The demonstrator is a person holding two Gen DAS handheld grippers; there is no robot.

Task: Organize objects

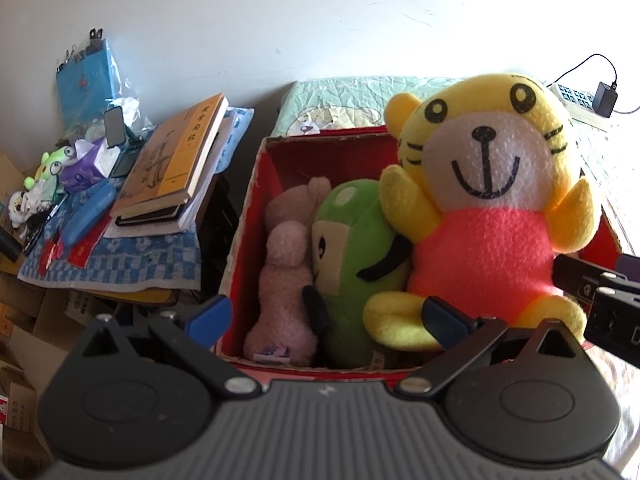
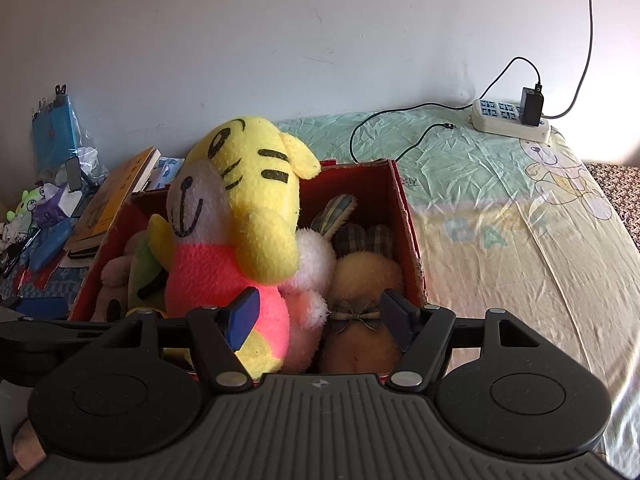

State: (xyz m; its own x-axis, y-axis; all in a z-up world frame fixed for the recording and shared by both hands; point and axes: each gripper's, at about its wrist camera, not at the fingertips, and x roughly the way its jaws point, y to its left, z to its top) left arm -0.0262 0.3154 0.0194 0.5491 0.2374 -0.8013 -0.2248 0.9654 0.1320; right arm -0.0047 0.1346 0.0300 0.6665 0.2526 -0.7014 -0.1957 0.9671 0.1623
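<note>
A red cardboard box (image 1: 248, 216) (image 2: 404, 208) on the bed holds several plush toys. A yellow tiger plush in a pink shirt (image 1: 484, 208) (image 2: 236, 220) sits upright on top. Beside it lie a green plush (image 1: 352, 264), a pink plush (image 1: 284, 272), a white rabbit (image 2: 316, 260) and a tan bear with a plaid bow (image 2: 364, 300). My left gripper (image 1: 326, 316) is open just in front of the box's near wall, holding nothing. My right gripper (image 2: 320, 316) is open over the box's near edge, its left finger (image 2: 242, 316) against the tiger's side.
A cluttered side table (image 1: 120, 256) left of the box carries stacked books (image 1: 176, 160), a blue case (image 1: 88, 212) and small toys. The bed sheet (image 2: 500, 240) extends to the right. A power strip with a charger (image 2: 516, 116) and cable lies by the wall.
</note>
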